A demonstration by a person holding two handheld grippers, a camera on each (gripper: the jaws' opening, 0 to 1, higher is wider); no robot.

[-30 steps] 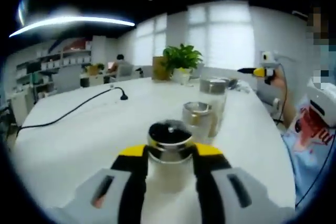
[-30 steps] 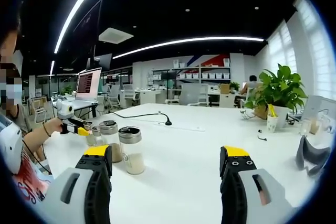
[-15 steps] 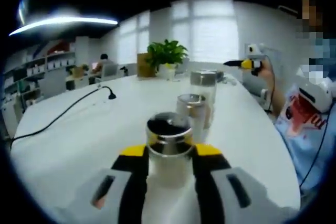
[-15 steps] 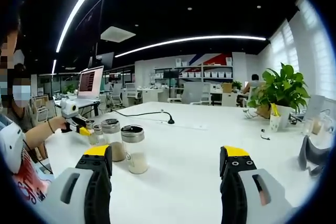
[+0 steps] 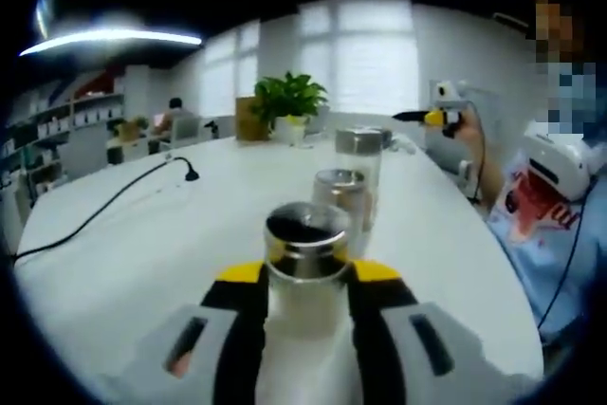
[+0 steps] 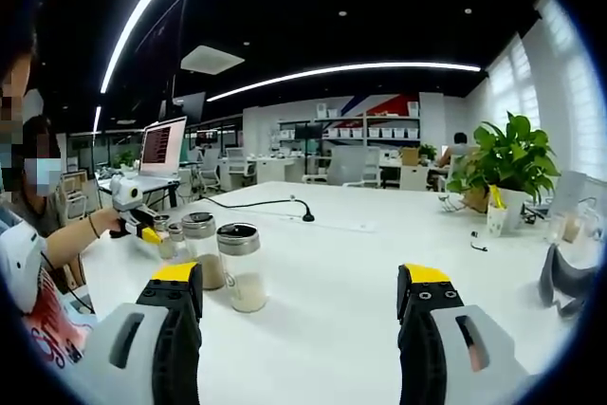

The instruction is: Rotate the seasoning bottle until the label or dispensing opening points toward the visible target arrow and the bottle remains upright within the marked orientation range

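Observation:
A clear seasoning bottle [image 5: 305, 239] with a shiny metal lid stands upright between my left gripper's [image 5: 308, 274] yellow-tipped jaws, which are shut on its glass body. Two more metal-lidded bottles [image 5: 341, 198] [image 5: 359, 154] stand in a row behind it on the white table [image 5: 142, 244]. In the right gripper view the left gripper [image 6: 133, 219] holds the farthest bottle [image 6: 170, 240] of that row, past a brown-filled bottle [image 6: 201, 251] and a pale-filled one [image 6: 240, 267]. My right gripper [image 6: 302, 282] hovers open over bare table, nothing between its jaws. It also appears at the far table edge [image 5: 438, 118].
A person sits at the table's side [image 5: 555, 187]. A black cable with a small stand [image 5: 188, 174] crosses the table. A potted plant [image 6: 503, 163] and a cup [image 6: 490, 222] stand far right; a grey object [image 6: 564, 282] lies at the right edge. A laptop [image 6: 159, 149] stands behind.
The left gripper view has swung and tilted slightly, so the two bottles behind sit more to the left; the held bottle stays in the jaws. The right gripper has barely moved.

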